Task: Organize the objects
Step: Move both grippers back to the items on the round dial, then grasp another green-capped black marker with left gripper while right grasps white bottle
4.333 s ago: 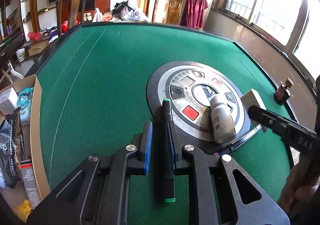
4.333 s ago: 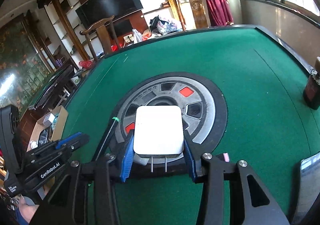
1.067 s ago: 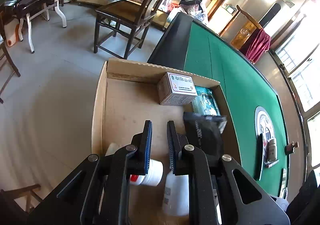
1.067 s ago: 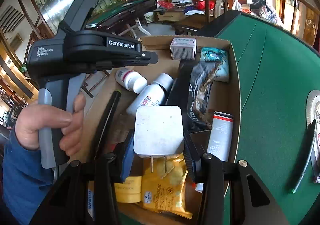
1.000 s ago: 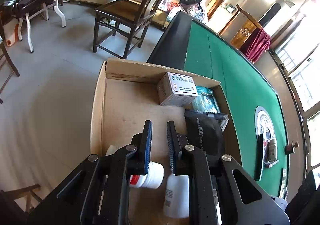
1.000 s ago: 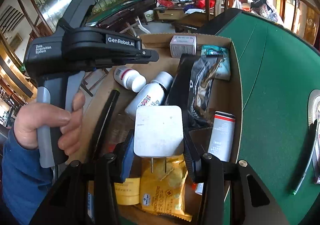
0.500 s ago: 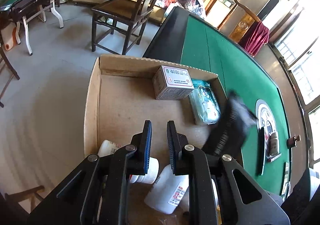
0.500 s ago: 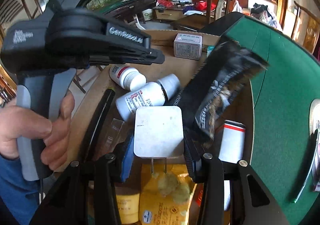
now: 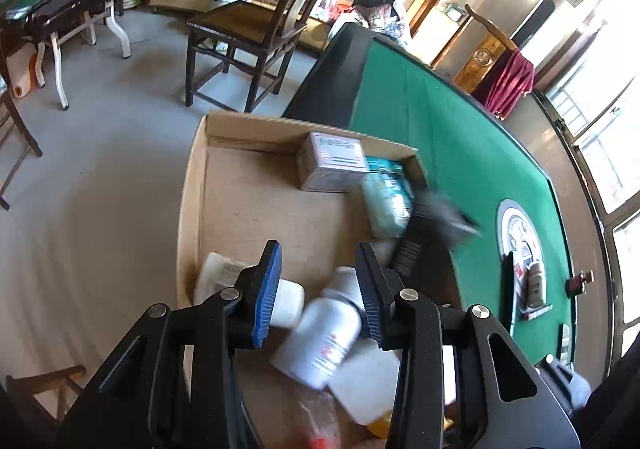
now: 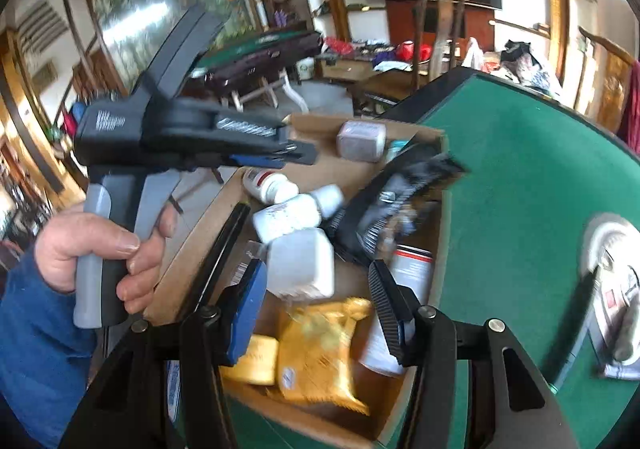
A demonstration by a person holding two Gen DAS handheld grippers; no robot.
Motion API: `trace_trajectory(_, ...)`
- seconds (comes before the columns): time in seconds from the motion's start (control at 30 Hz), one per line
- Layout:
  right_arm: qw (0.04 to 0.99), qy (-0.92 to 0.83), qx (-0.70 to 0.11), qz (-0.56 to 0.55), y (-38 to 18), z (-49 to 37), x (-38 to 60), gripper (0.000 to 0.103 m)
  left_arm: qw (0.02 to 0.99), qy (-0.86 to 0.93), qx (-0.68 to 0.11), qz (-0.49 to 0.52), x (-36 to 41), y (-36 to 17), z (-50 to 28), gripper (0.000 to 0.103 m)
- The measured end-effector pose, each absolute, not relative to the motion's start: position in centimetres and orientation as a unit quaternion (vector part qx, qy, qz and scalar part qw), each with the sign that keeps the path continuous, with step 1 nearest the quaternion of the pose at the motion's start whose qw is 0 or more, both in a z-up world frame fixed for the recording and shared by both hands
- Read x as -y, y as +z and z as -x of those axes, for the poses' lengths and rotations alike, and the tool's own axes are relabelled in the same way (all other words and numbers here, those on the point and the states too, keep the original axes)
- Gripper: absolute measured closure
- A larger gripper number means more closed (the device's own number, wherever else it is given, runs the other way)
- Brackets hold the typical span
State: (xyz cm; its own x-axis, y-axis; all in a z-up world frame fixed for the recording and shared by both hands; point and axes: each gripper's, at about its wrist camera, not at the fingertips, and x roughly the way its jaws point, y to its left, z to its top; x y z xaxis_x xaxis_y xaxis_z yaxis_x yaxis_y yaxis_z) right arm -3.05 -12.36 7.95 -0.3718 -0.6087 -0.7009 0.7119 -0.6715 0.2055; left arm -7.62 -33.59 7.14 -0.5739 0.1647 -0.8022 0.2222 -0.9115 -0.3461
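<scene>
You are at the drop-off step: both grippers hang over the cardboard box point(image 9: 192, 185) beside the green table point(image 9: 452, 153). Your right gripper point(image 10: 316, 301) is opening, its fingers spread, and the white charger point(image 10: 302, 265) lies loose between them among the contents, pinched by nothing. Your left gripper point(image 9: 318, 285) is opening too, fingers apart and empty (the white bottle point(image 9: 320, 337) below lies in the box, not held). The box also holds a small carton point(image 9: 332, 165), a teal packet point(image 9: 386, 201), a black pouch point(image 10: 392, 201) and a yellow packet point(image 10: 320, 345). Next, I judge, you swing back to the table, where a bottle point(image 9: 534, 285) and a pen point(image 9: 509, 289) wait on the round panel.
</scene>
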Motion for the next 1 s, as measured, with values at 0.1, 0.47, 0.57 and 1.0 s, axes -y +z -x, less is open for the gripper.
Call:
trace_trajectory(0.1,0.385,-0.835,-0.029,-0.391,8.7,3.9,7.9,0.048,0.008,-0.871,-0.193,-0.452,31.8,8.7,7.2,0.065)
trace_trajectory(0.47,0.224,-0.883,0.142,-0.387,9.0,9.3,-13.6,0.043,-0.1,-0.868,-0.102,-0.475,15.3,9.9,9.0,0.065)
trace_trajectory(0.57,0.168,-0.885,0.193,-0.388,8.2,10.9,-18.8,0.042,-0.127,-0.853,-0.067,-0.502,9.5,7.7,10.0,0.065)
trace_trajectory(1.0,0.149,-0.87,0.203,-0.425,5.9,12.5,-20.0,0.042,-0.081,-0.866,0.043,-0.491,0.2,2.2,12.1,0.09)
